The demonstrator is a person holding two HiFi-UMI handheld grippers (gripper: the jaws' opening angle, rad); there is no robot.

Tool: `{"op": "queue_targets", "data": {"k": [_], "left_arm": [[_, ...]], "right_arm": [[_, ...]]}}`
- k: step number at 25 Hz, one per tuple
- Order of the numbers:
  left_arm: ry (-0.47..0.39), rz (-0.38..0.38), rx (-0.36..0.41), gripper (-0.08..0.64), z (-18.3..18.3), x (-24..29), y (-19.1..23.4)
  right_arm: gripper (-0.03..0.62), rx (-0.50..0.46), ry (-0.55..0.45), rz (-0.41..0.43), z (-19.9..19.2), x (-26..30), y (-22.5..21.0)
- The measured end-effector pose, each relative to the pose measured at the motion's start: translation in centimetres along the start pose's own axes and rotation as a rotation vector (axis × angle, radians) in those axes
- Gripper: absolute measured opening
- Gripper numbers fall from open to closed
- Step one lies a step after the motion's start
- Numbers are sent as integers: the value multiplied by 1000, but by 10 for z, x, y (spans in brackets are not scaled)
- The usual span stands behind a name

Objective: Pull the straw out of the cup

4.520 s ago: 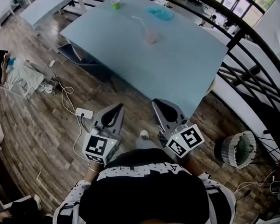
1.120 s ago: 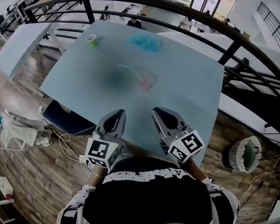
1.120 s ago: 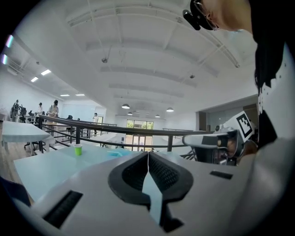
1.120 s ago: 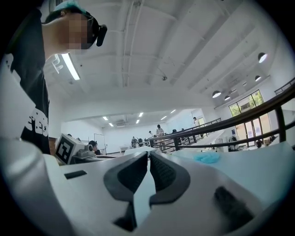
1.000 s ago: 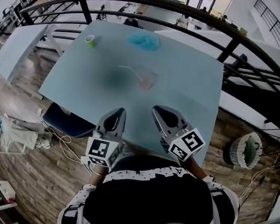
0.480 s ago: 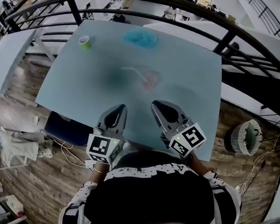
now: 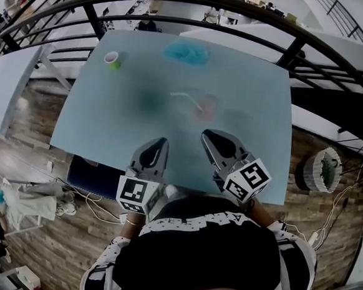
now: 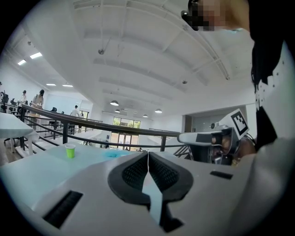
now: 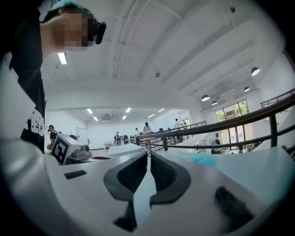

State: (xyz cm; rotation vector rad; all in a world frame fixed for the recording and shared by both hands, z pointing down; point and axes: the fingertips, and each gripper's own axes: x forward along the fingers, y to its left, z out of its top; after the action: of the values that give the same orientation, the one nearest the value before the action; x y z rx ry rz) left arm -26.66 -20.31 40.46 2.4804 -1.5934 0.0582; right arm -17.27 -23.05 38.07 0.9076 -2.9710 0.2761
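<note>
Left gripper [image 7: 158, 147] and right gripper [image 7: 211, 138] hover on the near side of the translucent pink plastic cup [image 7: 204, 107] in the head view. A white bent straw [image 7: 183, 97] leans out of the cup, leftward. Left gripper view: jaws pressed together, empty. Right gripper view: likewise closed, empty. This looks like the approach; next, one gripper must open and reach the straw.

Pale blue table [image 7: 108, 123], sm. green cup [image 7: 112, 59], pinkish cup [image 7: 204, 107] w/ white straw [image 7: 184, 97], blue heap [image 7: 186, 53], brown wood floor [image 7: 43, 237]

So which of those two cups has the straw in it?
The pinkish cup mid-table; the green cup at the far-left corner has none.
</note>
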Motion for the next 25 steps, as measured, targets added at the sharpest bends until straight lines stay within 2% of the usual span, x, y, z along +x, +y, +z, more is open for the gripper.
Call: {"op": "queue_targets", "data": {"k": [5,15,25], "left_arm": [[-3,-2,-8,15,0,-5,20],[-16,-22,-54,15,-7,-15,45],[-28,-14,-74,15,-13,-23,60]], "right_arm": [[31,1,0,-13,0,16,7],[31,-58,34,-70,5,32,16],[31,-75,56,-67,0,43,29]]}}
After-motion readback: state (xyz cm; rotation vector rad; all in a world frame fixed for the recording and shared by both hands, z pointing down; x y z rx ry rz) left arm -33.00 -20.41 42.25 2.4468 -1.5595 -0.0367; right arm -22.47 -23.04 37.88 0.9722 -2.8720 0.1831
